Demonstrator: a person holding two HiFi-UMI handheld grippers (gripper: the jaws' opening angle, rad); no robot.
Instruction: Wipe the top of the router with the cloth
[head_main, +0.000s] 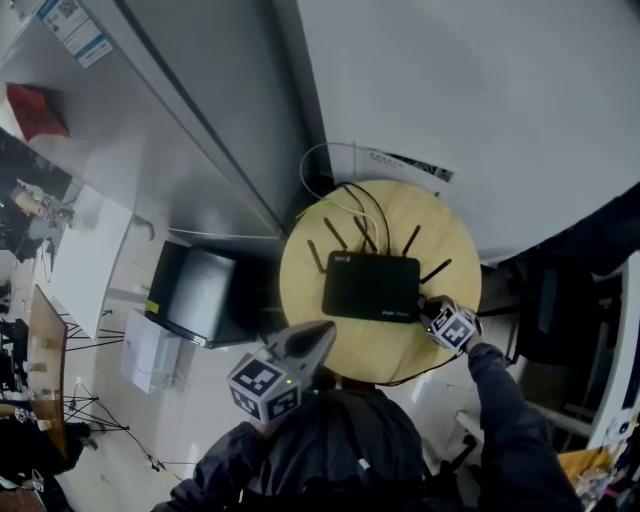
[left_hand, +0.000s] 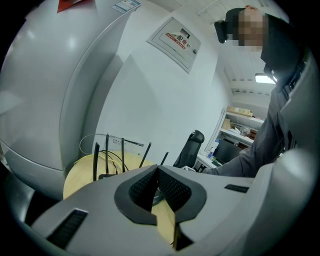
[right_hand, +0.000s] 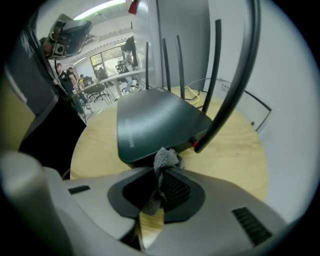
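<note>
Right gripper (right_hand: 161, 172): clenched on cloth (right_hand: 165, 158), router (right_hand: 150, 125) edge just beyond fingertips. Left gripper (left_hand: 157, 171): closed, empty (idle). We should lift onto the top, then sweep flat.

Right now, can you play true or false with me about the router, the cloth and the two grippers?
1. The right gripper holds the cloth. True.
2. The router is white. False: it is black.
3. The table is round. True.
4. The left gripper holds a cloth too. False: its jaws are together with nothing between them.
5. The cloth lies spread flat over the router's top. False: it is bunched up in the right gripper's jaws, at the router's edge.
</note>
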